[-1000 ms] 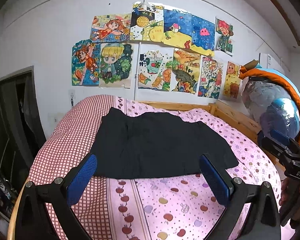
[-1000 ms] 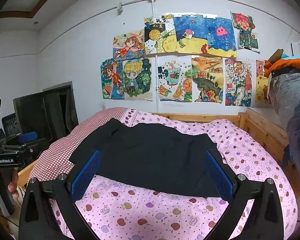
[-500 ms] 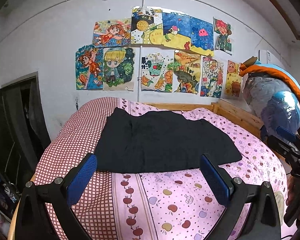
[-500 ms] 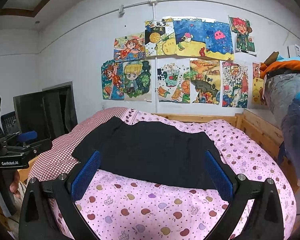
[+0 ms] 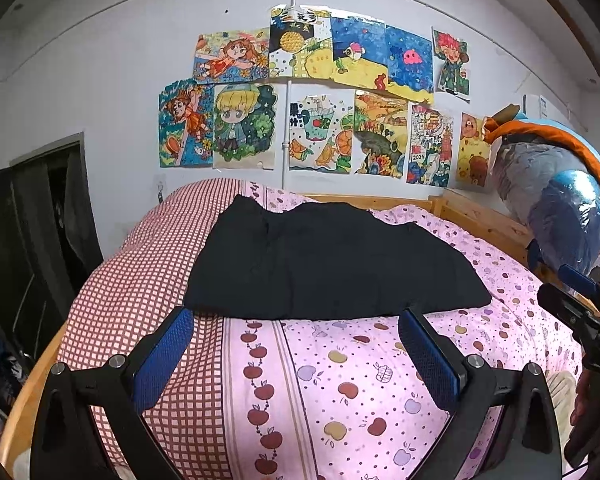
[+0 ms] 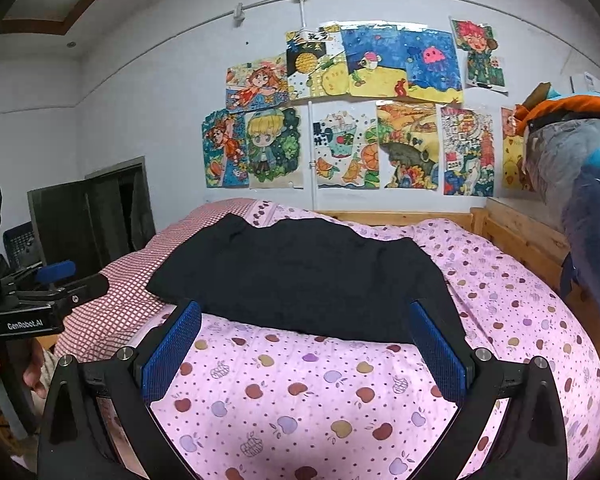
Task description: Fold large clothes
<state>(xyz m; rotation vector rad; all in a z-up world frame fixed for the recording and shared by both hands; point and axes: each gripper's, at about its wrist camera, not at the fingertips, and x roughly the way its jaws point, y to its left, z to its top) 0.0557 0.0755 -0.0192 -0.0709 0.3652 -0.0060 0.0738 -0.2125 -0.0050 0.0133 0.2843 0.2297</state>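
A black garment (image 5: pixel 328 264) is lying flat on the bed (image 5: pixel 340 380), spread wide across the middle of the pink apple-print cover. It is looking already folded into a broad, roughly rectangular shape, its near edge running straight across and its far edge rising in a shallow hump. Its left end is overlapping the red-checked part of the bedding, with one corner poking up toward the wall. From the right wrist view, the same dark cloth (image 6: pixel 300 280) is showing soft creases and is resting untouched.
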